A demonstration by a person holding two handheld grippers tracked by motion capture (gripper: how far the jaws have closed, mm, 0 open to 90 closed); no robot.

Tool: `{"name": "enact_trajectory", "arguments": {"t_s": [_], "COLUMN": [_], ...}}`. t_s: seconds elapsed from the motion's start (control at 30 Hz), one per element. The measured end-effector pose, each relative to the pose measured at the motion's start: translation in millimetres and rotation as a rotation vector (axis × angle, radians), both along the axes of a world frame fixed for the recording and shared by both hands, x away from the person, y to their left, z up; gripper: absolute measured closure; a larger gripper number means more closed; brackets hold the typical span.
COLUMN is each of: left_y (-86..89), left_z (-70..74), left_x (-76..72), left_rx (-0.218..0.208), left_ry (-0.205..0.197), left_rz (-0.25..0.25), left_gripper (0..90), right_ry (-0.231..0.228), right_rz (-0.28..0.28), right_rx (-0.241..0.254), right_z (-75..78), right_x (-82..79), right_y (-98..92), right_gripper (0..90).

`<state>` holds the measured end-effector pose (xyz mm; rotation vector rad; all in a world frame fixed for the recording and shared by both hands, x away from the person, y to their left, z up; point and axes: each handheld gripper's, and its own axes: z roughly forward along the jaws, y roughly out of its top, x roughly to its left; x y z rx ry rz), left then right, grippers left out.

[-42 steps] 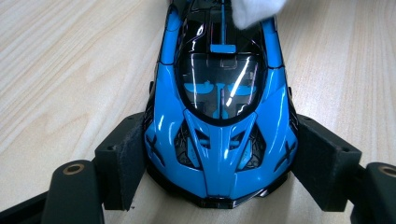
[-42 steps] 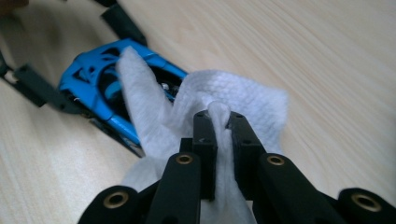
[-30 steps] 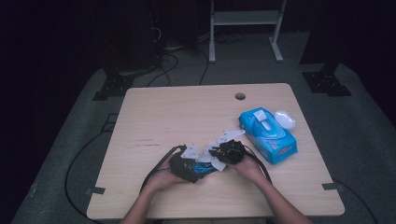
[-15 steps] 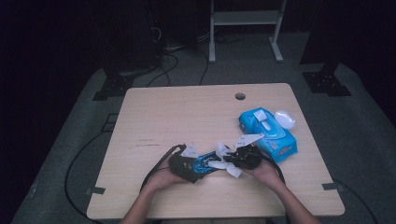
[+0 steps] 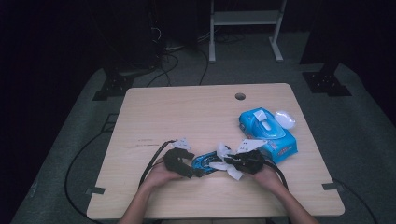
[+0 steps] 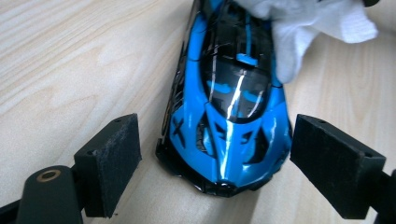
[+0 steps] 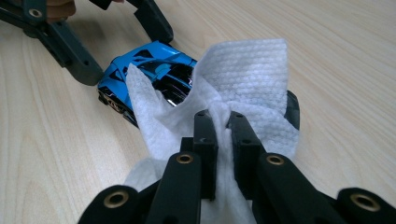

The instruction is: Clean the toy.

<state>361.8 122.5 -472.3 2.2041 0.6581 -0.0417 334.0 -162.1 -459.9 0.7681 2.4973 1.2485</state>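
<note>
Sitting on the light wooden tabletop (image 5: pixel 187 112), near its front edge: glossy blue and black toy sports car (image 5: pixel 204 162), between the two hand-held grippers.

Left gripper (image 5: pixel 190 164): fingers (image 6: pixel 112 158) released, have just been opening. The car's end sits between the two black foam pads with a visible gap on each side, no contact. In the left gripper view the car points away from the camera, wheels down on the wood.

Right gripper (image 5: pixel 232 163): fingers (image 7: pixel 205 140) clenched on a white textured wet wipe (image 7: pixel 243 93). Wipe bunches up between the tips and drapes over the car's other end, covering part of the roof and the near side. In the right gripper view the left gripper's black arms flank the far end of the car.

Right of the car, just beside the right hand (image 5: pixel 268 176): bright blue soft pack of wet wipes (image 5: pixel 266 133), white flip lid (image 5: pixel 285 119) open and folded back towards the tabletop's right edge. Small round cable hole (image 5: pixel 240 96) in the tabletop near the far edge. Black cables (image 5: pixel 152 163) trail from both grippers back towards the person.
</note>
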Motion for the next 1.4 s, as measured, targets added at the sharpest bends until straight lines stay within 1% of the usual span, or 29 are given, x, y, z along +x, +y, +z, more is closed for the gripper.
{"name": "enact_trajectory", "arguments": {"t_s": [0.13, 0.23, 0.3, 0.37, 0.43, 0.5, 0.53, 0.6, 0.67, 0.73, 0.83, 0.87, 0.93, 0.97, 1.13, 1.2, 1.33, 1.4], "left_y": [-0.8, -1.8, -2.1, -3.1, -3.9, -6.2, -6.9, -6.3, -6.2, -8.1, -8.9, -8.9, -8.5, -8.6, -10.8, -10.9, -12.8, -15.0], "left_z": [-0.2, -0.7, -0.7, -0.9, -0.9, -0.8, -0.1, 1.4, 2.7, 3.0, 3.1, 2.7, 1.5, 0.9, 1.9, 1.7, 2.0, 2.1], "left_x": [0.0, 0.8, 1.0, 0.8, 0.1, -1.3, -1.8, -2.4, -3.6, -5.8, -5.9, -5.4, -3.5, -3.3, -5.3, -5.5, -7.4, -9.5], "left_rx": [-0.014, -0.028, -0.053, -0.062, -0.075, -0.067, -0.065, -0.076, -0.077, -0.056, -0.054, -0.056, -0.056, -0.060, -0.056, -0.059, -0.062, -0.072], "left_ry": [0.006, 0.023, 0.037, 0.050, 0.057, 0.052, 0.043, 0.036, 0.015, -0.017, -0.013, -0.003, 0.031, 0.037, 0.022, 0.027, 0.028, 0.016], "left_rz": [0.003, -0.002, -0.010, -0.021, -0.035, -0.039, -0.042, -0.034, -0.030, -0.031, -0.031, -0.026, -0.006, -0.005, -0.025, -0.034, -0.058, -0.079], "left_gripper": [16.0, 16.2, 19.6, 22.4, 28.4, 29.8, 30.1, 33.1, 39.9, 44.0, 43.9, 43.6, 38.2, 36.8, 38.3, 38.8, 42.3, 45.2], "right_ry": [-0.014, -0.013, -0.011, -0.011, -0.010, -0.011, -0.015, -0.014, -0.011, -0.012, -0.011, -0.011, -0.012, -0.015, -0.011, -0.011, -0.009, -0.009], "right_rz": [0.005, 0.007, 0.012, 0.017, 0.014, 0.008, 0.009, 0.003, 0.004, 0.000, -0.005, -0.006, -0.005, -0.004, -0.005, -0.008, -0.004, -0.003], "right_rx": [0.014, 0.021, 0.022, 0.018, 0.023, 0.030, 0.030, 0.031, 0.037, 0.040, 0.046, 0.046, 0.046, 0.048, 0.044, 0.044, 0.037, 0.031], "right_z": [-2.2, -2.8, -2.9, -2.8, -3.5, -4.3, -4.5, -4.8, -5.3, -5.9, -6.3, -6.4, -6.6, -7.0, -6.8, -6.9, -6.8, -6.7], "right_x": [-3.6, -5.9, -7.3, -9.2, -10.6, -11.6, -11.6, -12.7, -13.1, -14.6, -14.8, -14.9, -15.7, -16.1, -17.6, -18.3, -19.6, -20.3], "right_y": [-3.0, -4.7, -6.0, -7.3, -9.2, -11.3, -12.0, -13.8, -15.8, -17.1, -18.5, -18.5, -18.4, -18.8, -19.9, -19.9, -21.1, -22.2], "right_gripper": [83.1, 83.1, 83.2, 83.2, 83.1, 83.1, 83.1, 83.1, 83.1, 83.0, 83.0, 83.1, 83.1, 83.1, 83.1, 83.1, 83.1, 83.1]}}
